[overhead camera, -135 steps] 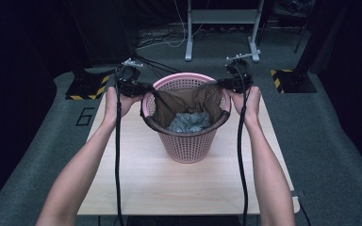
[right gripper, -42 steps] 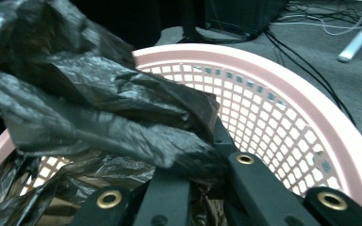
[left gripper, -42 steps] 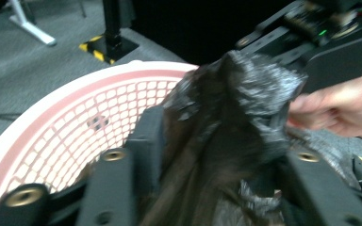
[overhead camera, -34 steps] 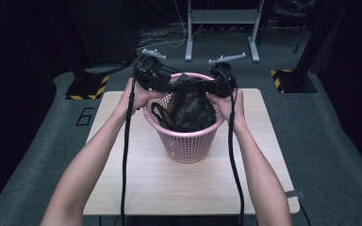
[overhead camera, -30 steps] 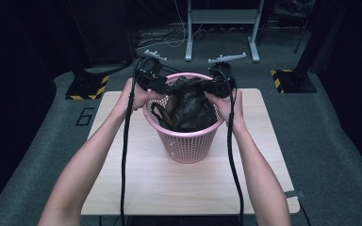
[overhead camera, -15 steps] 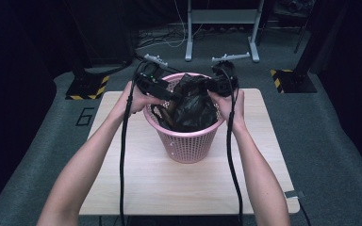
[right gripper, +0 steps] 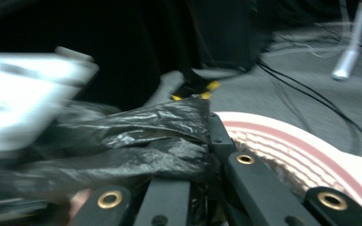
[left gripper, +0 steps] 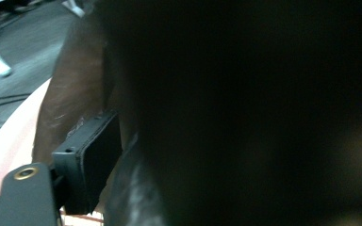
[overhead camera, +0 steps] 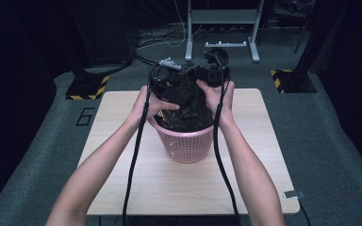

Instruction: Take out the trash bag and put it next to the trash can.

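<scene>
Right gripper [overhead camera: 206,74] is clamped tight on the gathered top of the black bin bag [overhead camera: 188,106], seen from the high view at the far right of the bunched plastic; in the right gripper view its jaws meet with crinkled black film [right gripper: 136,136] pinched between them, pink basket rim [right gripper: 311,150] just beside. Left gripper [overhead camera: 169,77] sits at the far left of the same bunch, right against the plastic. Its jaws stand fairly wide (one black pad [left gripper: 87,165] visible in the left gripper view, dark film right up against it), but whether the pads actually press on the bag can't be told; that view is mostly dark and blurred. Both hands, left [overhead camera: 153,106] and right [overhead camera: 217,96], are close together above the basket. Bag is pulled up out of the pink laundry-style basket [overhead camera: 188,143], its lower part inside the rim, its top bunched between the two grippers. Basket stands upright near the middle of the light wooden table [overhead camera: 122,179], slightly toward the far edge. Cables [overhead camera: 134,155] trail from both grippers down along the forearms.
</scene>
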The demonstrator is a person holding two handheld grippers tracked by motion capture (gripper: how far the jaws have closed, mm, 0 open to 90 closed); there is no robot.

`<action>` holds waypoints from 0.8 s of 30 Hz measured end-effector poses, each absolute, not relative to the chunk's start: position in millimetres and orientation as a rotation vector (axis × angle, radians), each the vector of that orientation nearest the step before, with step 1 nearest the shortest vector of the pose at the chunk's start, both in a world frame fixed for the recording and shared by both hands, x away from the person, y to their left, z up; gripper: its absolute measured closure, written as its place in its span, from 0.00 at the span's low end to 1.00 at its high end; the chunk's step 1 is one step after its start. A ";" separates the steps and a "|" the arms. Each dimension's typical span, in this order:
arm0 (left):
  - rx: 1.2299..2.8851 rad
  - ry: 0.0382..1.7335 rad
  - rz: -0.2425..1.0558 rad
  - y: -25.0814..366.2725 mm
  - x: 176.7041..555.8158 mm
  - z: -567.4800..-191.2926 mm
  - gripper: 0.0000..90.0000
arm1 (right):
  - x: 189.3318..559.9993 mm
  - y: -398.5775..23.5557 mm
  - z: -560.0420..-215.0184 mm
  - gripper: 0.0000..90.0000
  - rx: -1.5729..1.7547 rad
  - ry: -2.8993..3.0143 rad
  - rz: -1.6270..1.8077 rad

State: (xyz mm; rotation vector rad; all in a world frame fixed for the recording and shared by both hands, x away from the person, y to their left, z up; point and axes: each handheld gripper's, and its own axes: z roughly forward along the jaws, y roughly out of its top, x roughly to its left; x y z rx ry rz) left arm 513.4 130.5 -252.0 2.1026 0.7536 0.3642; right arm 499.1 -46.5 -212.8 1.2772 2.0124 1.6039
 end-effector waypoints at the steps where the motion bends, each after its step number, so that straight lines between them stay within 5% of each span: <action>1: 2.097 0.775 0.378 130.6 515.9 -253.3 0.23 | 496.4 -46.9 -210.3 1.00 1.269 2.013 1.626; 6: 2.059 0.746 0.353 137.9 525.4 -257.3 0.84 | 486.9 -56.4 -212.6 1.00 1.263 2.047 1.728; 8: 2.059 0.749 0.360 141.6 529.0 -258.4 0.97 | 485.5 -63.1 -217.5 1.00 1.263 2.054 1.738; 13: 2.012 0.730 0.334 155.6 531.6 -254.8 1.00 | 486.3 -80.9 -233.0 0.96 1.248 2.106 1.596; 18: 1.969 0.626 0.269 162.3 525.0 -241.1 1.00 | 496.5 -76.4 -246.6 0.48 1.173 2.220 1.394; 20: 1.969 0.590 0.249 161.6 521.6 -235.4 1.00 | 502.5 -71.2 -251.2 0.37 1.167 2.252 1.379; 23: 1.964 0.564 0.221 160.0 518.6 -232.1 1.00 | 506.7 -67.4 -254.7 0.41 1.155 2.281 1.417; 24: 1.985 0.544 0.219 158.3 517.4 -231.6 1.00 | 508.3 -63.3 -257.5 0.61 1.108 2.314 1.467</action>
